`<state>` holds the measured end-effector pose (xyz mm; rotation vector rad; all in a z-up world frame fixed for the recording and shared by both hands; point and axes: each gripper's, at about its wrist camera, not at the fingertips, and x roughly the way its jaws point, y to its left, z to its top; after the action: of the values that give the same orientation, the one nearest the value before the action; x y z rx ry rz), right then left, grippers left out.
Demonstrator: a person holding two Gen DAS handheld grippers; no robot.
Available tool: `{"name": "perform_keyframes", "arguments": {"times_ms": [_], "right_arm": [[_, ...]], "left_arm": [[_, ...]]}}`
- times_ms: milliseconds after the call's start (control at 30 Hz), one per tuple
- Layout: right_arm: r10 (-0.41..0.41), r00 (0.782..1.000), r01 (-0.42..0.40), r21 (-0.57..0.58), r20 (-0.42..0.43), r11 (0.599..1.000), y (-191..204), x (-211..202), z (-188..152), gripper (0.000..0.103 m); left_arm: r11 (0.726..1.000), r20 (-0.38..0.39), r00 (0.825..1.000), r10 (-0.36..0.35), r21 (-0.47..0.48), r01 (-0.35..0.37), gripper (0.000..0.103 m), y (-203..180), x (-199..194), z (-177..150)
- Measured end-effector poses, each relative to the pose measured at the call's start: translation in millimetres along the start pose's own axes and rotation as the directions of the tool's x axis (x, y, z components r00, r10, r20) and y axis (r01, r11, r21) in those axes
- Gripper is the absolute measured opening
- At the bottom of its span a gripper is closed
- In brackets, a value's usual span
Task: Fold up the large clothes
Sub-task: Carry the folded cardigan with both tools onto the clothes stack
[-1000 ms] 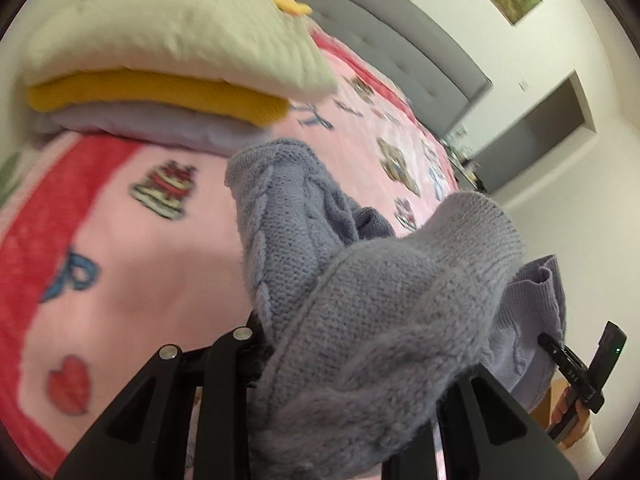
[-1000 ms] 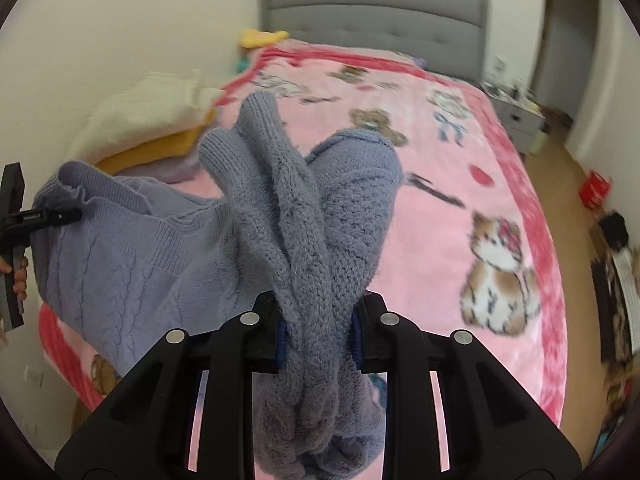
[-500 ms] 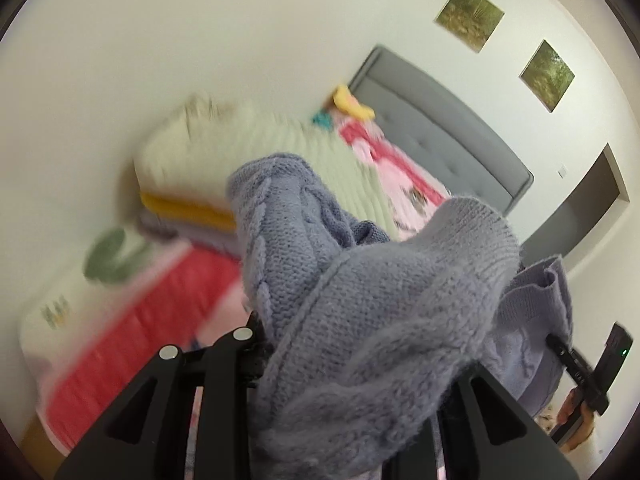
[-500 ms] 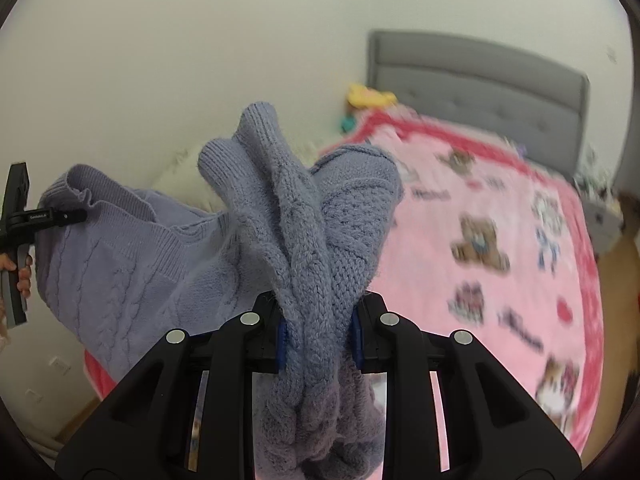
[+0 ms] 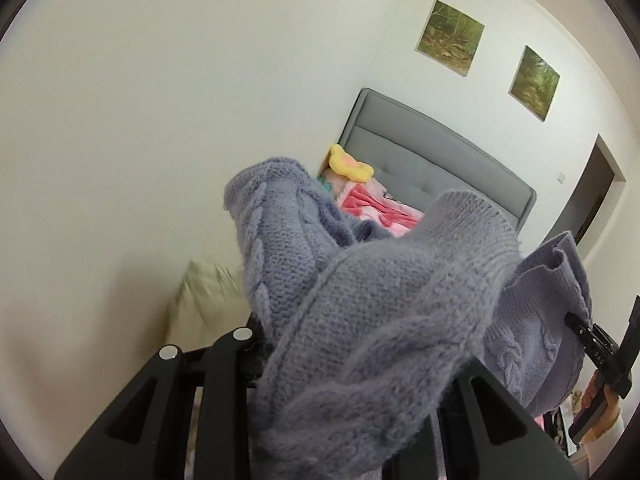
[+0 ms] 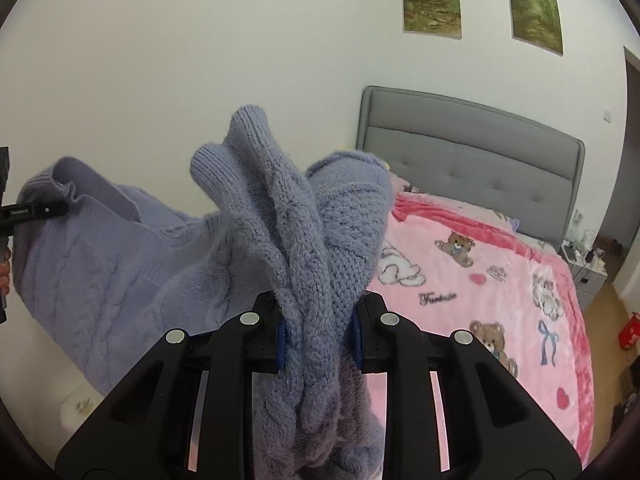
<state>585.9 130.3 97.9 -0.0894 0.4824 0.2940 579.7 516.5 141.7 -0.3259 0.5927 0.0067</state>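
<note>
A lavender cable-knit sweater [image 6: 120, 264] hangs in the air between both grippers, lifted above the bed. My right gripper [image 6: 320, 340] is shut on a thick bunch of the knit. In that view the left gripper [image 6: 36, 212] shows at the far left, pinching the sweater's ribbed edge. In the left wrist view the sweater [image 5: 380, 320] bulges over my left gripper [image 5: 348, 364] and hides its fingertips; the right gripper [image 5: 580, 326] shows at the right, clamped on the fabric.
A bed with a pink cartoon blanket [image 6: 500, 300] and grey padded headboard [image 6: 472, 164] lies below right. A cream folded garment [image 5: 204, 304] sits by the white wall. A yellow plush toy [image 5: 348, 164] lies near the headboard. A doorway [image 5: 592, 200] is at right.
Both grippers have risen and tilted upward with the sweater. The views now show mostly wall and pictures, and the stack of folded clothes has dropped almost out of sight.
</note>
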Motion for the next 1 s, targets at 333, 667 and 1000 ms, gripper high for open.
{"name": "perform_keyframes", "arguments": {"times_ms": [333, 667, 1000], "right_arm": [[-0.072, 0.985, 0.065, -0.051, -0.155, 0.997, 7.7, 141.3, 15.3, 0.023], [-0.16, 0.928, 0.126, -0.121, -0.337, 0.985, -15.6, 246.6, -39.8, 0.025], [-0.199, 0.864, 0.147, -0.148, -0.462, 0.978, -8.9, 303.3, -92.9, 0.029]], "left_arm": [[0.991, -0.069, 0.989, 0.13, 0.025, -0.128, 0.023, 57.3, 112.5, 23.7], [0.973, -0.166, 0.96, 0.226, 0.078, -0.215, 0.027, 96.8, 194.6, -23.8], [0.938, -0.262, 0.913, 0.314, 0.235, -0.255, 0.032, 93.5, 251.2, -53.9]]}}
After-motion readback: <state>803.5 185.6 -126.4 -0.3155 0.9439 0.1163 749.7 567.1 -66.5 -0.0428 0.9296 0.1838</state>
